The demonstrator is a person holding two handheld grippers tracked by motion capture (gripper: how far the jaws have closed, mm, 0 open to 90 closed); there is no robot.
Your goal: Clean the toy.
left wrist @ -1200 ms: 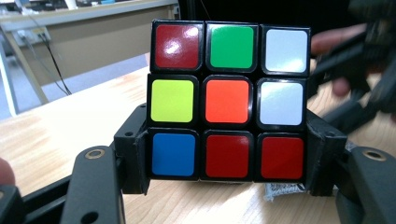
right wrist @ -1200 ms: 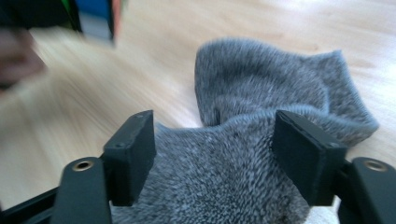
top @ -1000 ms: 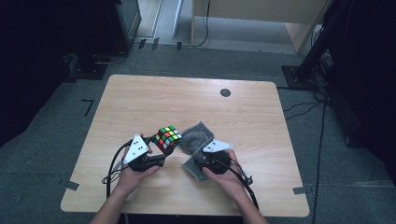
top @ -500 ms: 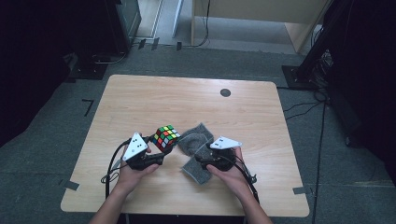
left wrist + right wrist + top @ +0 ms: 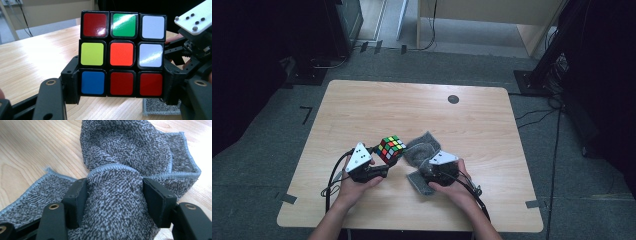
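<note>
From above, the cube (image 5: 390, 148) and cloth (image 5: 422, 151) sit near the surface's (image 5: 422, 107) front edge, with open wood behind and dark floor (image 5: 272, 150) around.

The left gripper (image 5: 120, 96) clamps the cube.

The right gripper (image 5: 115, 195) pinches the cloth, its jaws just closing.

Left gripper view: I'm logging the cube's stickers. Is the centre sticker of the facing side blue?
No. On the cube, the centre sticker is orange; blue sits at the bottom-left corner.
</note>
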